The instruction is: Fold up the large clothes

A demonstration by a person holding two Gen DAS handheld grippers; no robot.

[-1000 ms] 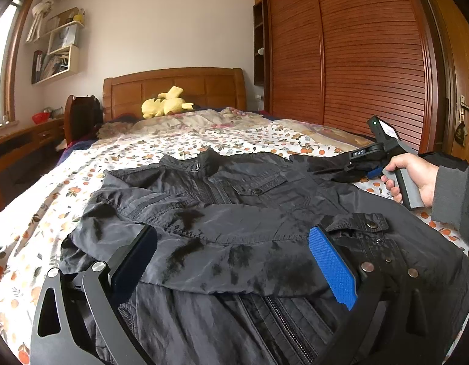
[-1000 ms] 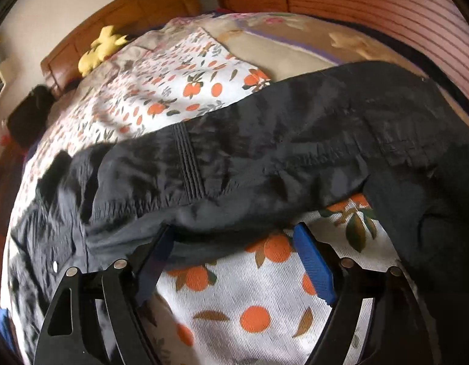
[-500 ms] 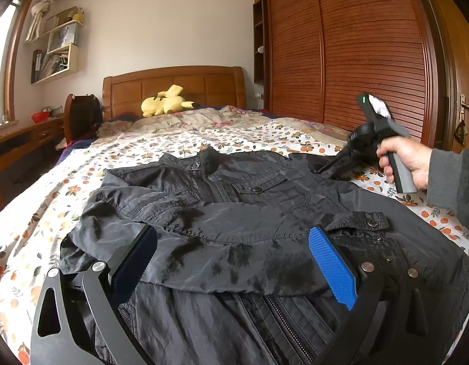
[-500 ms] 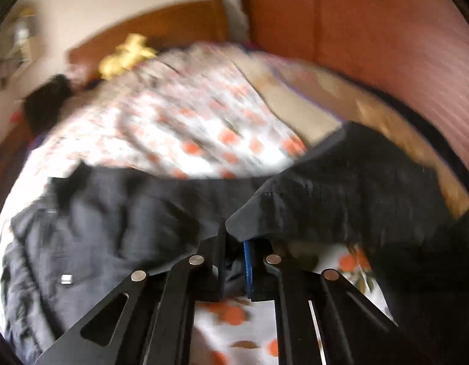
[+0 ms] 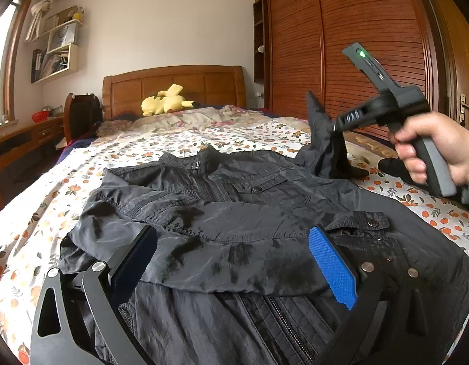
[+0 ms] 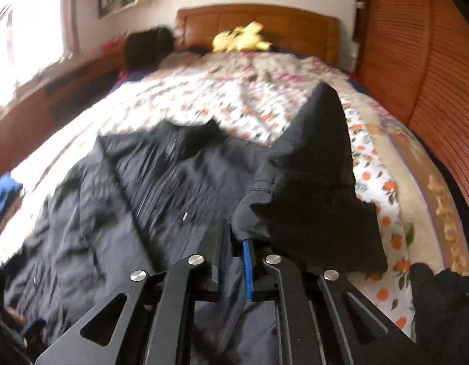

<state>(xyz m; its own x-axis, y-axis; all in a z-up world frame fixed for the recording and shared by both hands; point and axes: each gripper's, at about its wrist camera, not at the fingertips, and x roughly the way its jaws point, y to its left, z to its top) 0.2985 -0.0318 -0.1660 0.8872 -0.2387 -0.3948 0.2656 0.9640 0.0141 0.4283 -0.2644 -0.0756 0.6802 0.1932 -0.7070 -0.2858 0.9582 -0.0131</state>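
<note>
Right claw (image 6: 232,252), sleeve (image 6: 313,182) pinched, above jacket (image 5: 234,213) near plush (image 5: 166,102).

The jacket (image 5: 234,231) is dark grey, perhaps black; the bedsheet (image 5: 179,143) white with orange fruit print; the plush toy (image 5: 166,103) yellow.

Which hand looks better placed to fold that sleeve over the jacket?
The right. Its gripper is already shut on the sleeve and holds it lifted off the bed. The left gripper hangs open over the jacket, gripping nothing.
</note>
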